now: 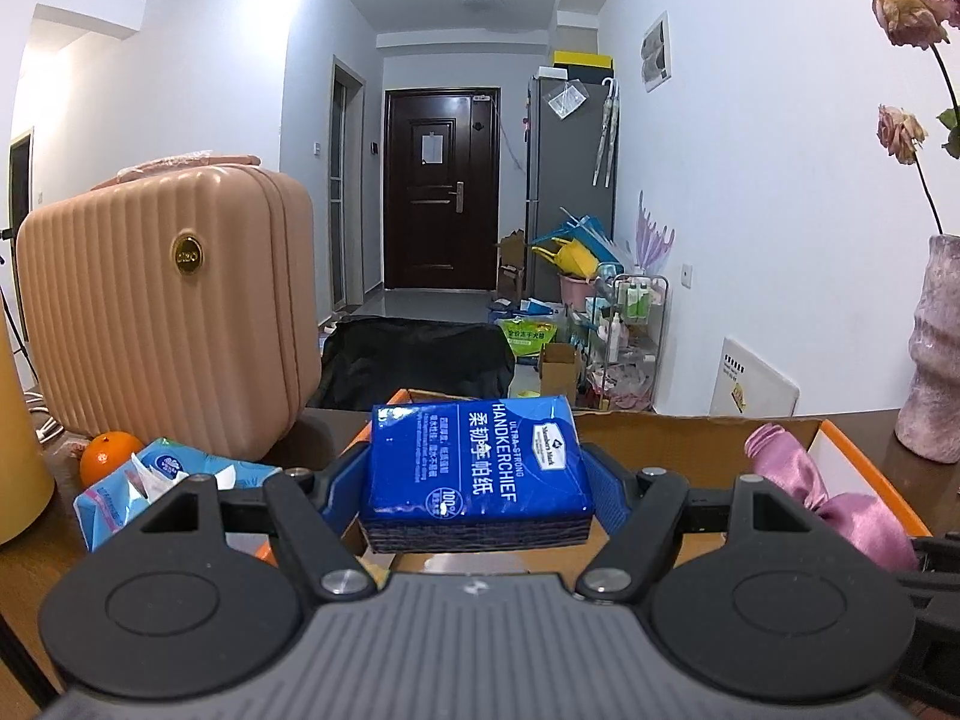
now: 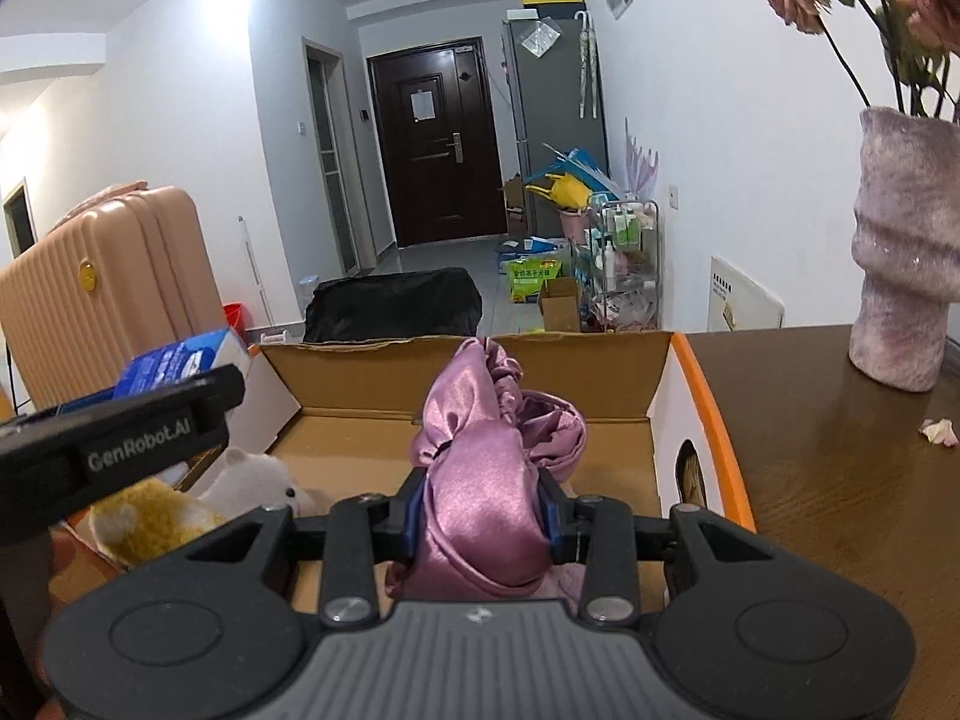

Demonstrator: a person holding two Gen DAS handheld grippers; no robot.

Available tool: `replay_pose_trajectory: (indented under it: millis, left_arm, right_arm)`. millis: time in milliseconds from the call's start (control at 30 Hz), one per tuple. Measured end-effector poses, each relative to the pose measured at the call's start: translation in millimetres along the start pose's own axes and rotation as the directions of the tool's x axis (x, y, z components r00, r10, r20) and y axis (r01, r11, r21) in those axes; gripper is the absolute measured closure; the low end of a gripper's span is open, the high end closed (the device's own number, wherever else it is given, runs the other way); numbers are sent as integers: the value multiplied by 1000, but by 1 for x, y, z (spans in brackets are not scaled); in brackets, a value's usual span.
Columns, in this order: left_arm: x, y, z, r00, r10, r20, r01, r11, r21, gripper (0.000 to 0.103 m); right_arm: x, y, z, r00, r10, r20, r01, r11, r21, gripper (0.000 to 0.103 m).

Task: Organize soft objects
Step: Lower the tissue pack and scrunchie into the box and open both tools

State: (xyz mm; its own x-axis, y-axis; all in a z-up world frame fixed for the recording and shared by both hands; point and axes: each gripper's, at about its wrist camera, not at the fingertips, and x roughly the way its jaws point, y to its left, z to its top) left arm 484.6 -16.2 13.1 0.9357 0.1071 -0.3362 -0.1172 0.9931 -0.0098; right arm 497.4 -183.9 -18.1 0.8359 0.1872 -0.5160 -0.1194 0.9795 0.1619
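Gripping a blue handkerchief pack (image 1: 477,474), the left gripper (image 1: 477,483) holds it above the cardboard box (image 2: 468,378); the right gripper (image 2: 486,516) pinches a pink satin cloth (image 2: 486,480) over that box, plush toys (image 2: 198,504) inside, on the bench (image 2: 840,480).

I see a dark brown wooden table (image 2: 840,480) filling the lower right of my right wrist view. On it, at the right edge of that frame, stands a mottled pink vase (image 2: 906,252), upright, with a small pale petal (image 2: 939,431) lying on the wood just below it. An open cardboard box (image 2: 654,384) with an orange rim rests on the table across the centre. In my left wrist view, the table's left part carries a ribbed pink suitcase (image 1: 168,324), upright in the left half of the frame. An orange (image 1: 108,456) sits at its foot, and an opened light blue tissue pack (image 1: 168,486) lies just beside the orange.
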Motion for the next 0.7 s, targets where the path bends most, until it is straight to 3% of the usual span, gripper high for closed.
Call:
replay_pose_trajectory:
  millis: [400,533,600,667,700]
  left_arm:
    - [1,6,0,1000,-7,3,7,1000,-23,28]
    - [-2,9,2,1000,0,13,0,999,-50,11]
    - [-5,11,2,999,15,29,-14,998,-61,1]
    - [-8,11,3,999,19,40,-16,998,-68,0]
    - [-8,11,3,999,17,39,-14,997,-72,0]
  right_arm:
    - [3,-2,-1,1000,-2,-10,2,1000,5,66]
    - [4,-2,-1,1000,-1,-9,1,1000,5,59]
    - [5,-3,-1,1000,-7,-5,7,1000,5,48]
    - [4,-3,-1,1000,-7,0,7,1000,2,23]
    - [4,-4,-1,1000,-11,4,11,1000,2,18]
